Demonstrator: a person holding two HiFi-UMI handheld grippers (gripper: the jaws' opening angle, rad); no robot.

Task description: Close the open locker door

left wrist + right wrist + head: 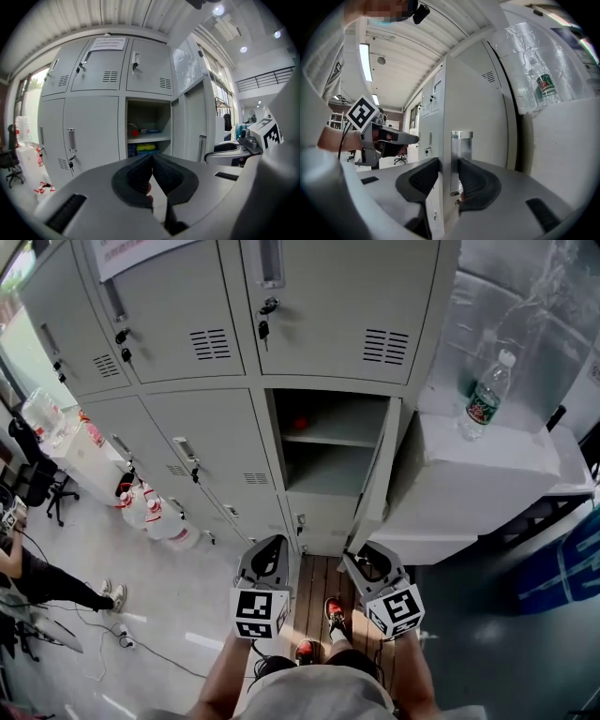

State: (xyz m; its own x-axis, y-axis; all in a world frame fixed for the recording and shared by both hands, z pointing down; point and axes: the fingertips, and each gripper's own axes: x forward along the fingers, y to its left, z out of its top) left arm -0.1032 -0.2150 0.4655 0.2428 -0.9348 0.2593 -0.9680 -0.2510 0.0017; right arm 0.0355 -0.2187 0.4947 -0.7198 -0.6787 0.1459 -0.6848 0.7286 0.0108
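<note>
The open locker (333,439) is in the middle row of grey lockers, and small items lie on its shelves (146,147). Its door (380,465) stands swung out to the right. My right gripper (354,559) is low at the door's free edge. In the right gripper view the jaws (449,161) stand partly open on either side of that edge (473,103), just below the metal handle (461,140). I see no firm press of the pads. My left gripper (275,545) hangs in front of the locker, apart from it, with its jaws (152,157) shut on nothing.
A water bottle (486,395) stands on a white cabinet (469,465) right of the door. Water jugs (155,517) sit on the floor at left, near a chair (42,484) and a person's legs (56,587). I stand on wooden slats (319,582).
</note>
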